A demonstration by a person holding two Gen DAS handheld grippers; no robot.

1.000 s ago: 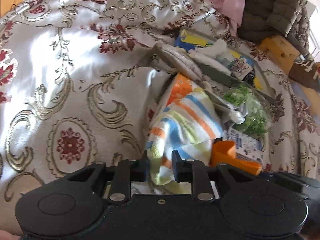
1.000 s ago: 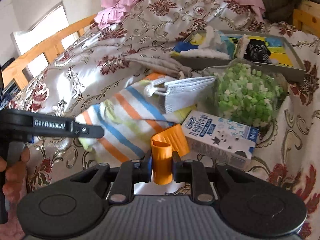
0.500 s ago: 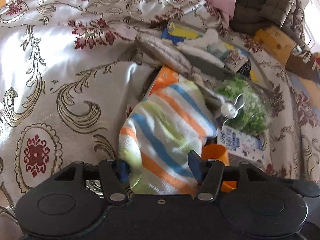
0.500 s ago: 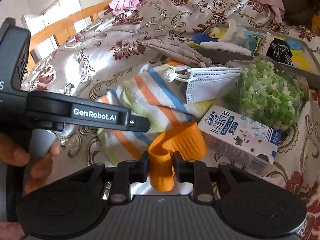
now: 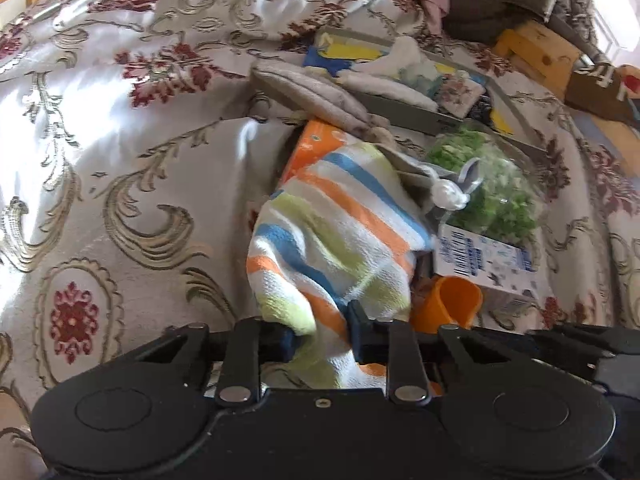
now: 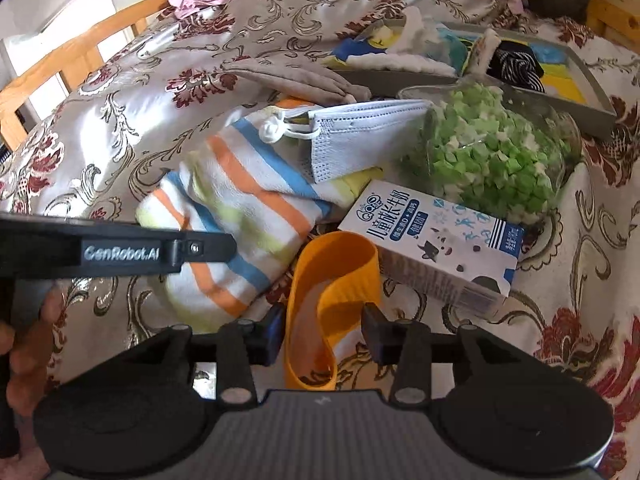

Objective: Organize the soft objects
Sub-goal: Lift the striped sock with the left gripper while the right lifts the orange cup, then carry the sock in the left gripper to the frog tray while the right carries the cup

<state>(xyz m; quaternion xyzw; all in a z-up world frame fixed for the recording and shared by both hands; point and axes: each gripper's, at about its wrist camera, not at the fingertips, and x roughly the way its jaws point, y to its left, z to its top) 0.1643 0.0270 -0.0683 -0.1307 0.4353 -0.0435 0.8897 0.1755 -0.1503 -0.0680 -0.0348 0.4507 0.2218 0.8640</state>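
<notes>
**Left gripper pinches striped towel on a patterned bedspread**

The left gripper (image 5: 322, 330) has just closed its jaws narrowly on the near edge of a soft towel striped in orange, blue, lime and white (image 5: 340, 240), which lies bunched on a shiny floral bedspread (image 5: 120, 160). The right gripper (image 6: 324, 330) has just been opening; its jaws stand partly apart around a bent orange rubbery band (image 6: 332, 280), and it is unclear whether the pads touch it. Just beside the band lies a white-and-blue milk carton (image 6: 436, 248).

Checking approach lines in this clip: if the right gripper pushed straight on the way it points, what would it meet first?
The right gripper already has the soft orange silicone cup loosely between its opening jaws; straight beyond, probably the white-and-blue milk carton, though depth is unclear.
</notes>
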